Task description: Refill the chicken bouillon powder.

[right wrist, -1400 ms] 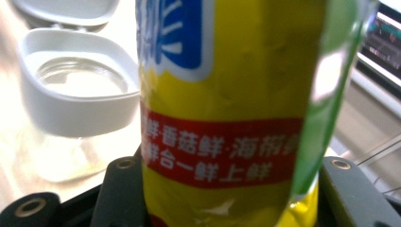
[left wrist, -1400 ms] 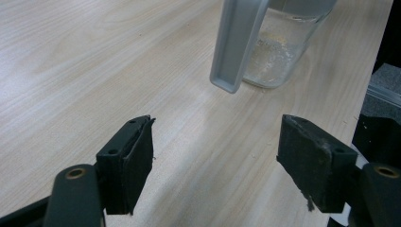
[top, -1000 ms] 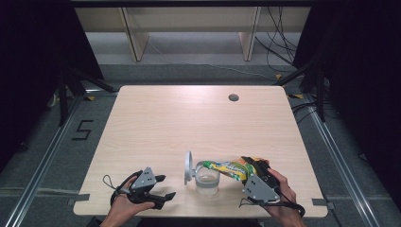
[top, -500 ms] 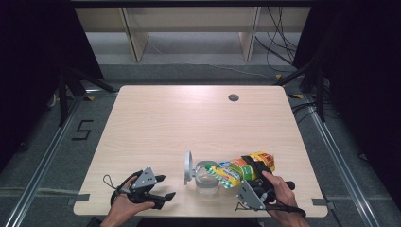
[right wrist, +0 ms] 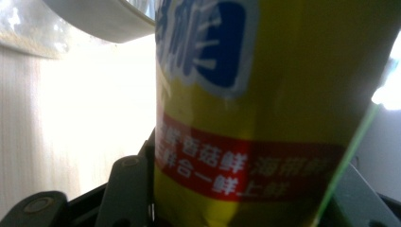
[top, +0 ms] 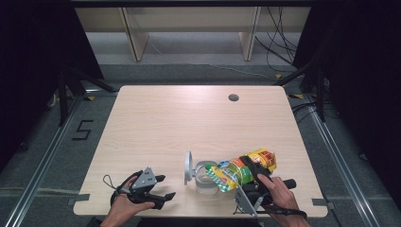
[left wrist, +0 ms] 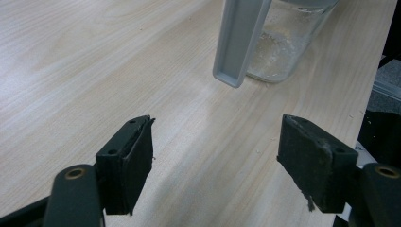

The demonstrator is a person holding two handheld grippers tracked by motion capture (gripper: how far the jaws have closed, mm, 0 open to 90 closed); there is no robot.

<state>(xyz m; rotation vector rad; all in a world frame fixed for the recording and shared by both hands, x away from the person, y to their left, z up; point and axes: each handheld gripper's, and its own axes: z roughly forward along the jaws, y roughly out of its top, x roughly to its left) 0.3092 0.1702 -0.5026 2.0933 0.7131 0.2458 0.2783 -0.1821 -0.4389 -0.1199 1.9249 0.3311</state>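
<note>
A yellow printed snack bag lies tilted on its side in the air, its open end over a clear glass jar near the table's front edge. My right gripper is shut on the bag's middle, and its jaws have just closed a little further on it. In the right gripper view the bag sits between the jaws of the right gripper. The jar's grey lid stands open on its left. My left gripper rests open at the front left, empty, and points at the jar and lid.
The light wooden table has a round cable hole at the back right. Pale crumbs lie in the jar's bottom. Shelving and cables stand beyond the far edge, with dark floor on both sides.
My right hand has drawn slightly toward the near edge and turned, and the bag now lies flatter with its mouth over the jar. The left gripper has stayed in place.
</note>
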